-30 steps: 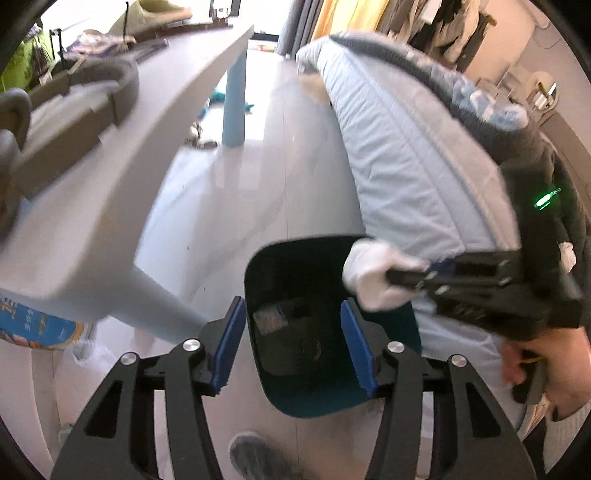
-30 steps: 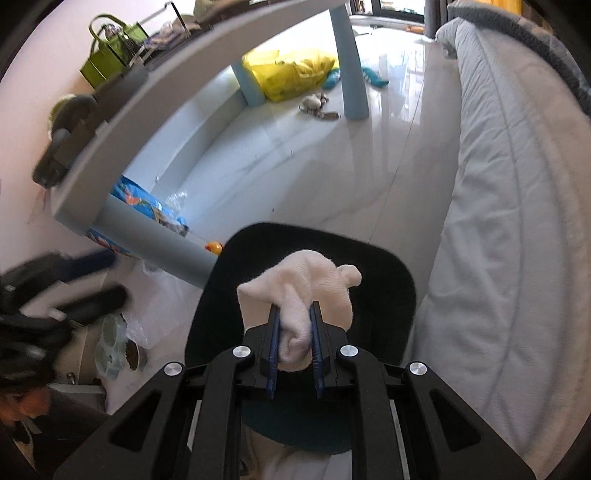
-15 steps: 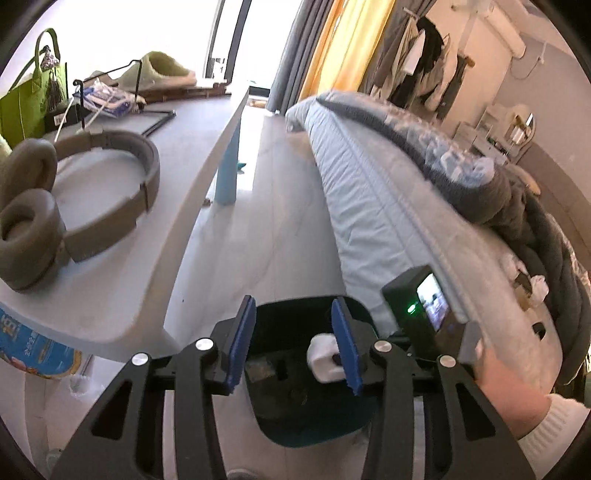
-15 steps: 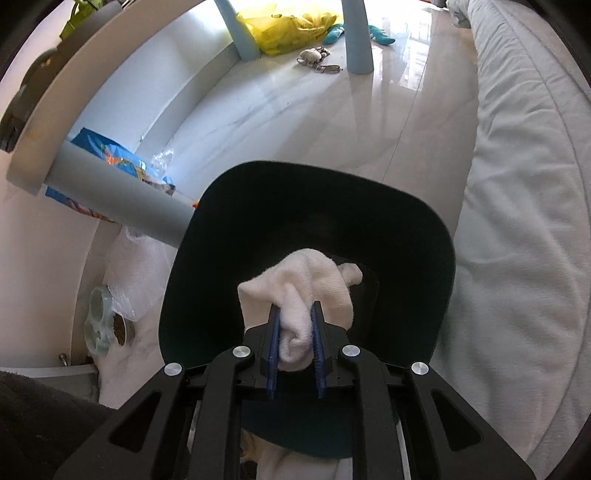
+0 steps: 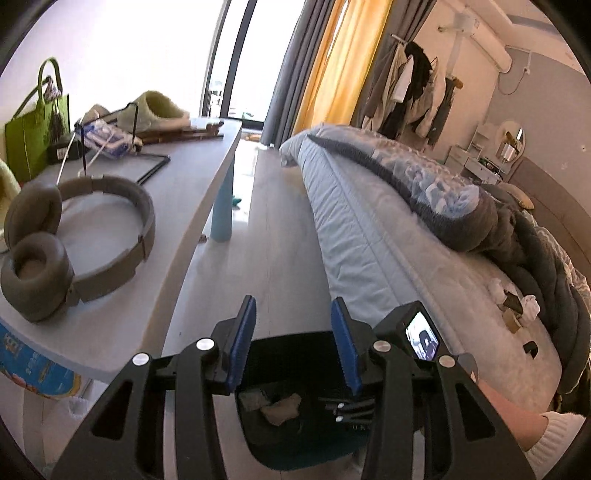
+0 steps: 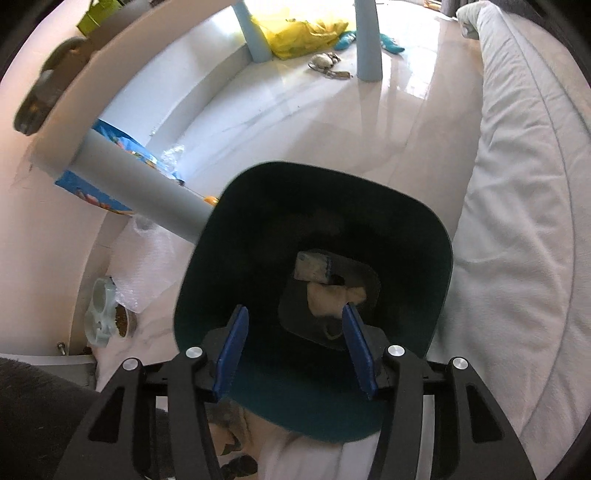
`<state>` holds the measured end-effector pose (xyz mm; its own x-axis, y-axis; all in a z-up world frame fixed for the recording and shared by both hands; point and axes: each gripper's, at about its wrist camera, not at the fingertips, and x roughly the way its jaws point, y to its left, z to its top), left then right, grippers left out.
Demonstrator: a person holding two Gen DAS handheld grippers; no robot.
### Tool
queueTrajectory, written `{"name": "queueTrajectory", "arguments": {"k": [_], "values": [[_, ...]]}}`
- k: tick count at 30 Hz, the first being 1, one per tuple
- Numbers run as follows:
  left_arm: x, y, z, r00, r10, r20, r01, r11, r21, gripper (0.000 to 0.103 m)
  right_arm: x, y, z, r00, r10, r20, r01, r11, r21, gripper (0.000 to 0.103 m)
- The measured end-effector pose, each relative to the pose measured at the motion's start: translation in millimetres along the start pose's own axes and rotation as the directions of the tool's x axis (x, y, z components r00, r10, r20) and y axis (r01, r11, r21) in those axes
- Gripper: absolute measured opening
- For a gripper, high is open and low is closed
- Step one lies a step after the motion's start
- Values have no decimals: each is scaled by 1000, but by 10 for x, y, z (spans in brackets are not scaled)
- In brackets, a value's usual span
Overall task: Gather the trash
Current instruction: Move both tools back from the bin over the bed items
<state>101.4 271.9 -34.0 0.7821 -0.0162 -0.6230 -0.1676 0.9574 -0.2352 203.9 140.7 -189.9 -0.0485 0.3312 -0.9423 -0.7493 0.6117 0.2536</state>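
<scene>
A dark teal trash bin [image 6: 424, 236] stands on the floor between the desk and the bed; it also shows in the left wrist view [image 5: 280, 354]. A crumpled white tissue [image 6: 328, 299] lies at its bottom beside a small wrapper [image 6: 312, 266]. My right gripper [image 6: 293, 354] is open and empty just above the bin's mouth. My left gripper [image 5: 293, 347] is open and empty, held higher above the bin. More white wads [image 5: 496, 290] lie on the bed near the blanket.
A grey desk [image 5: 184, 206] with headphones [image 5: 77, 236] stands on the left. The bed [image 5: 388, 251] with a rumpled blanket runs along the right. A yellow bag [image 6: 299, 33] and small items lie on the floor by the desk legs. A pet bowl [image 6: 107, 314] sits at lower left.
My right gripper opened and the white tissue dropped into the bin. My left gripper rose and tilted up toward the room.
</scene>
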Motion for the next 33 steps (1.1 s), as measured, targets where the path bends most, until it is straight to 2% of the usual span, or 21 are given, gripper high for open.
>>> {"name": "queueTrajectory", "arguments": {"k": [8,12,22,28,33], "values": [[-35,-195,97,999,-18,42,18,1000,11,45,-428,-16,-36,995,35,94,-33,999,-24,54],[-53,-294,142,998,-11,64,10,1000,23,51,-675,-42,-45,986,48,160,-40,998,-49,54],[10,-674,193,996,-40,81,34,997,64,61,-1269,-227,-232,943,47,329,-22,997,-80,59],[79,-951,208,994,-72,84,65,995,82,68,-1520,-437,-423,920,15,392,8,998,-56,65],[199,-1175,200,994,-88,71,80,992,100,73,-1682,-677,-619,909,-12,417,21,1000,-18,66]]}}
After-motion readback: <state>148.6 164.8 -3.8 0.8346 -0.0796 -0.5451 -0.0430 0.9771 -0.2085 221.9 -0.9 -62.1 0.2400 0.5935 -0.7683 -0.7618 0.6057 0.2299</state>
